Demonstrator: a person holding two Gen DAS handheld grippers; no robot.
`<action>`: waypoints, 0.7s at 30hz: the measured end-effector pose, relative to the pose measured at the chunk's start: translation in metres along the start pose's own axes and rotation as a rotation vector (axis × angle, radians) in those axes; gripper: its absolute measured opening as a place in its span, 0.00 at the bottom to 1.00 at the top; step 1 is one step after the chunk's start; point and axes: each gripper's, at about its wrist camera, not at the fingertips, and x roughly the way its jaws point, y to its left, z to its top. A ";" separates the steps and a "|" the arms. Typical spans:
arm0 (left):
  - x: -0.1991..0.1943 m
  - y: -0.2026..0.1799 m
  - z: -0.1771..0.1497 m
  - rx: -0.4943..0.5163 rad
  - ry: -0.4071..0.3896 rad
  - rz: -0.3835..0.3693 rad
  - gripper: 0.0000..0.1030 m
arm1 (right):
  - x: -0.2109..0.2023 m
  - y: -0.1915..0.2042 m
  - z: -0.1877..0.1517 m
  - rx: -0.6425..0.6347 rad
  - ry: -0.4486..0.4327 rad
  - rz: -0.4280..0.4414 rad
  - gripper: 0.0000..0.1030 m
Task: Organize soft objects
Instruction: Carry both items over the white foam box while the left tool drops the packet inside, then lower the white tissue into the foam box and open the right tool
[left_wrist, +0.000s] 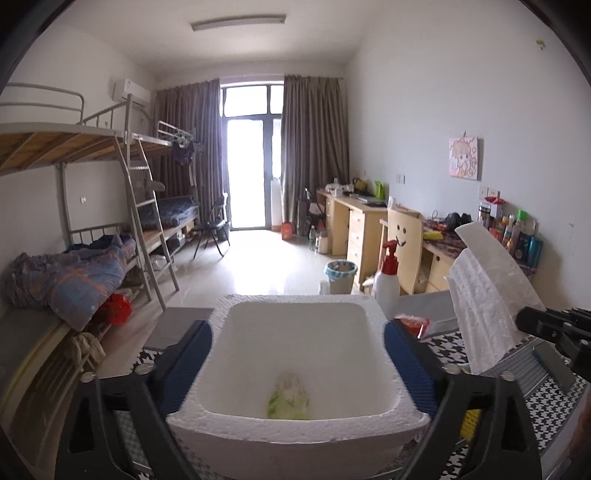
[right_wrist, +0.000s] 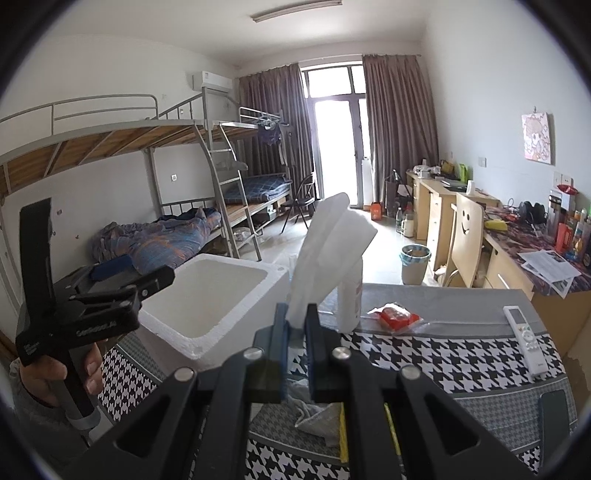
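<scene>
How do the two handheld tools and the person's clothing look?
Both tools are black plastic with silver bolts and blue ribbed fingers. The left tool has a grey handle and small white lettering on its body. A grey sleeve shows at the left wrist.

The left claw stands wide open, its two blue-padded fingers spread to either side with nothing pressed between them, pointing slightly downward. In the right wrist view a hand grips its black handle from below, thumb and fingertips wrapped around the stem. The right claw is closed tight, its fingers clamped together, angled a little below level.
</scene>
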 end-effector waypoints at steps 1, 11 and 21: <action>-0.003 0.002 0.000 0.001 -0.011 0.010 0.97 | 0.001 0.002 0.001 -0.004 0.000 0.001 0.11; -0.015 0.022 -0.004 -0.005 -0.033 0.051 0.99 | 0.013 0.020 0.011 -0.035 -0.005 0.033 0.11; -0.024 0.047 -0.009 -0.042 -0.038 0.081 0.99 | 0.027 0.044 0.019 -0.066 -0.001 0.070 0.11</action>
